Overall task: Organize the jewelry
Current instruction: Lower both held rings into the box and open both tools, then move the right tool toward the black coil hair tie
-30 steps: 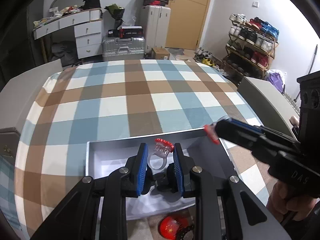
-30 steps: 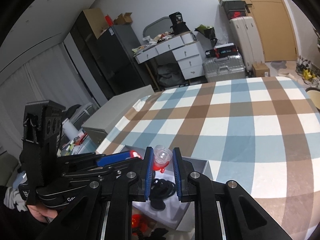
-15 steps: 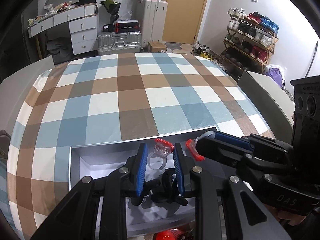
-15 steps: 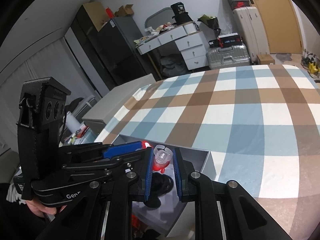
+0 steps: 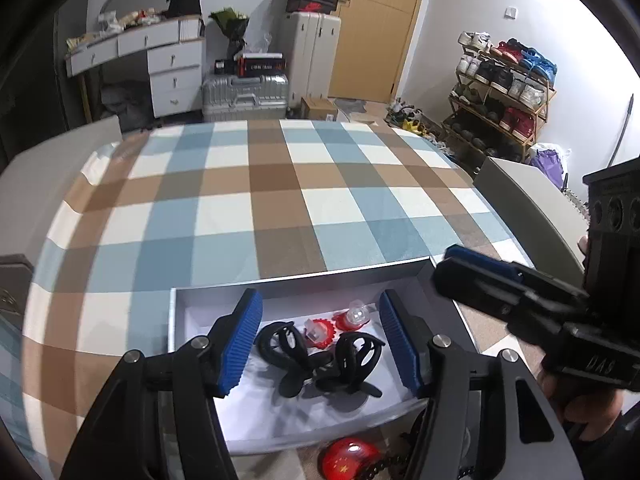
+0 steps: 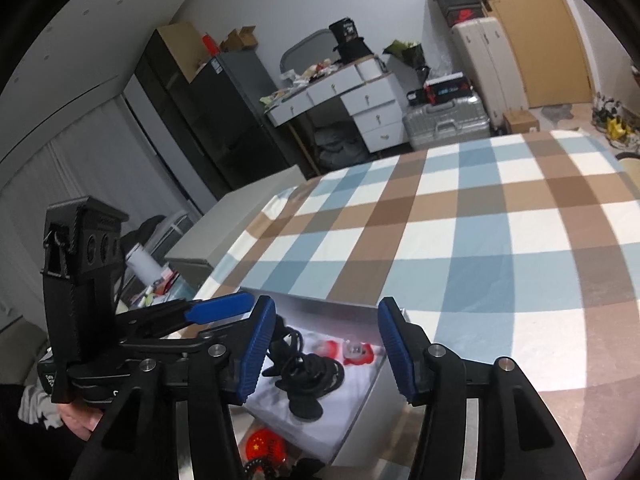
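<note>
Two small toy rings of clear plastic with red frilled tops [image 5: 337, 326] lie side by side in the shallow white open box [image 5: 280, 286] that sits on the blue, brown and white checked cloth [image 5: 240, 216]; the surface beneath may be a bed or a bench, which cannot be told. Just in front of them in the same box rest black claw-style hair clips [image 5: 320, 356], touching one another. Left gripper [image 5: 320, 338]: jaws opening, nothing between the pads, rings lying free below. Right gripper [image 6: 326, 350]: jaws likewise opening and empty, poised over the same box from the other side. Assessment of the rings: very light, rigid, smooth and likely slippery; brittle if squeezed hard, and apt to skid or roll on the box floor. Recommended hold is across the clear band just under the red top, with light pressure. The clips are stiff, springy and irregular; take them across the body, not the teeth. One red round object [image 5: 346, 458] lies outside the box, near its front edge.
</note>
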